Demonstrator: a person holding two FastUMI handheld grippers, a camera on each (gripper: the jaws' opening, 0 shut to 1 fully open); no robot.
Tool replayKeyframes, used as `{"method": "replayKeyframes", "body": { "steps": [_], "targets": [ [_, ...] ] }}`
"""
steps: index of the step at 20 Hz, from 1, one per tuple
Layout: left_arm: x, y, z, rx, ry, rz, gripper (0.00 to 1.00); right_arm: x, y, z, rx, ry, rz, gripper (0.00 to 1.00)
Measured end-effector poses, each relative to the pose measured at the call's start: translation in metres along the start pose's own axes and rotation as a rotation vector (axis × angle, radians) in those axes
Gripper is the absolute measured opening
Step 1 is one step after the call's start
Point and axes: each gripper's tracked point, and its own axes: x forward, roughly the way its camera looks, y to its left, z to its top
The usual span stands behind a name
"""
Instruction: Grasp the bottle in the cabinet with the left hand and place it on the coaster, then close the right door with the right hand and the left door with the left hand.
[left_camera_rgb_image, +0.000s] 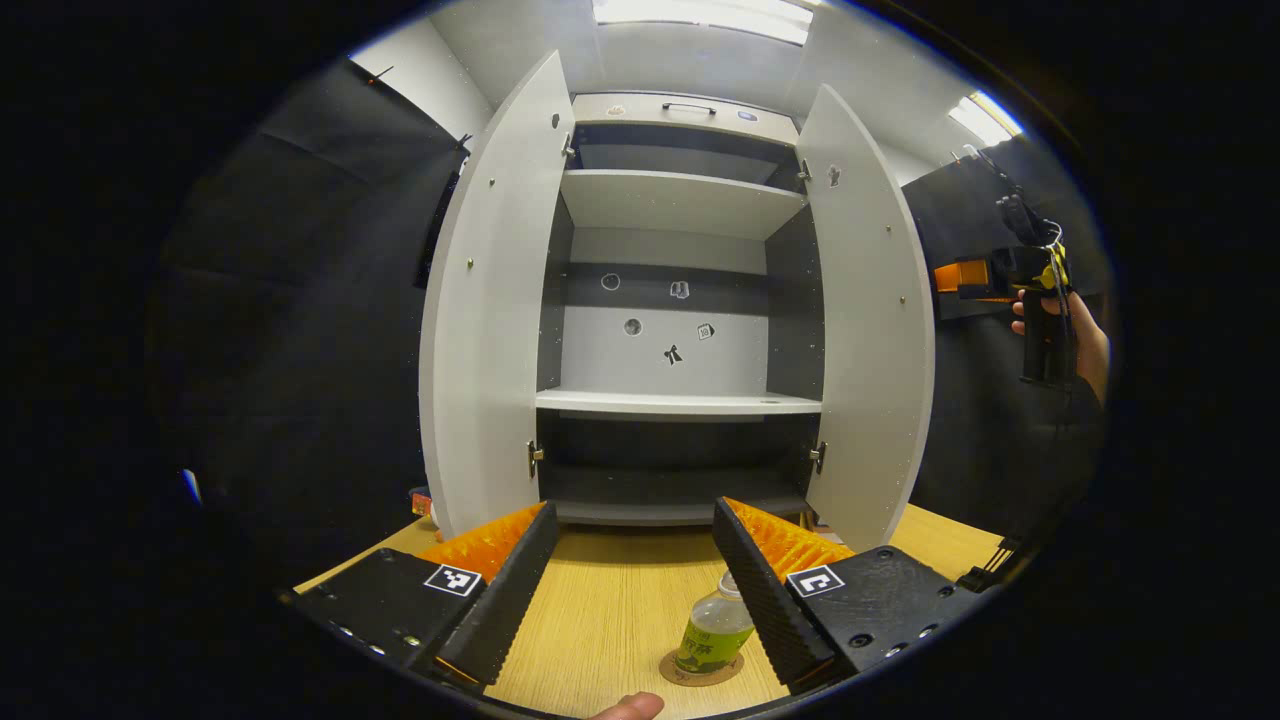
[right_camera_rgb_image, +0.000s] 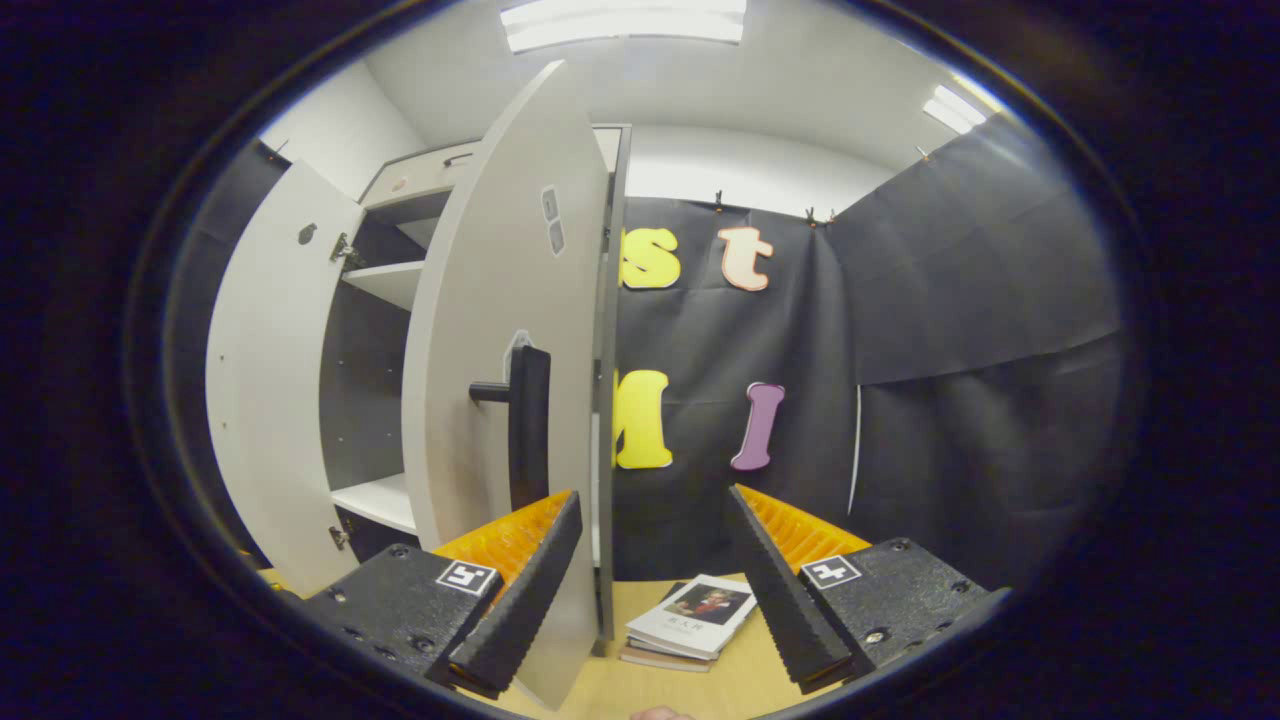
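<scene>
Tall white cabinet with both doors open, small clear green-labelled bottle upright on round cork coaster before it, partly hidden by wide left claw, stacked books beside its right door, right claw wide, empty.

**Layout of cabinet, table and grippers**

The cabinet stands at the far edge of the table, both doors swung outward: the left door at its left side, the right door at its right. The bottle stands upright on the coaster near the table's front edge, before the cabinet and just beside the right finger of the left gripper. The right gripper sits beside the right door's outer face, near the handle. Books lie stacked on the table to the right of that door, before the booth wall.
</scene>
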Motion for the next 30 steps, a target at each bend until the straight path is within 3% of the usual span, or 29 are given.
{"method": "replayKeyframes", "body": {
  "steps": [6, 7, 8, 10, 13, 15, 16, 19, 25, 26, 27, 30],
  "targets": [
    [-0.008, 0.017, -0.001, -0.012, 0.006, 0.039, 0.95, 0.021, 0.07, -0.004, 0.021, 0.005, 0.167, 0.95],
    [-0.01, 0.02, -0.001, -0.01, 0.007, 0.048, 0.9, 0.026, 0.08, -0.005, 0.026, 0.011, 0.195, 0.96],
    [-0.012, 0.024, -0.001, -0.006, 0.009, 0.057, 0.95, 0.032, 0.089, -0.007, 0.036, 0.018, 0.215, 0.91],
    [-0.015, 0.031, -0.001, -0.004, 0.008, 0.076, 0.95, 0.039, 0.105, -0.008, 0.044, 0.028, 0.246, 0.97],
    [-0.018, 0.037, -0.004, -0.004, 0.02, 0.086, 0.95, 0.04, 0.109, -0.003, 0.034, 0.0, 0.239, 0.94],
    [-0.021, 0.039, -0.004, -0.011, 0.017, 0.09, 0.95, 0.033, 0.108, -0.002, 0.028, -0.011, 0.237, 0.98],
    [-0.021, 0.039, -0.004, -0.013, 0.017, 0.089, 0.95, 0.029, 0.105, -0.003, 0.026, -0.011, 0.232, 0.93],
    [-0.018, 0.037, -0.002, -0.005, 0.017, 0.074, 0.95, 0.011, 0.099, -0.011, 0.016, 0.001, 0.213, 0.98],
    [-0.006, 0.017, 0.016, -0.014, -0.025, 0.011, 0.95, -0.049, 0.098, -0.061, 0.034, -0.001, 0.165, 0.98],
    [-0.004, 0.013, 0.018, -0.011, -0.032, 0.002, 0.95, -0.061, 0.101, -0.067, 0.046, -0.021, 0.178, 0.94],
    [-0.002, 0.011, 0.02, -0.006, -0.038, -0.004, 0.95, -0.071, 0.102, -0.073, 0.051, -0.038, 0.18, 0.98],
    [-0.003, 0.006, 0.02, -0.017, -0.036, -0.02, 0.95, -0.098, 0.098, -0.111, 0.015, -0.016, 0.157, 0.98]
  ]
}}
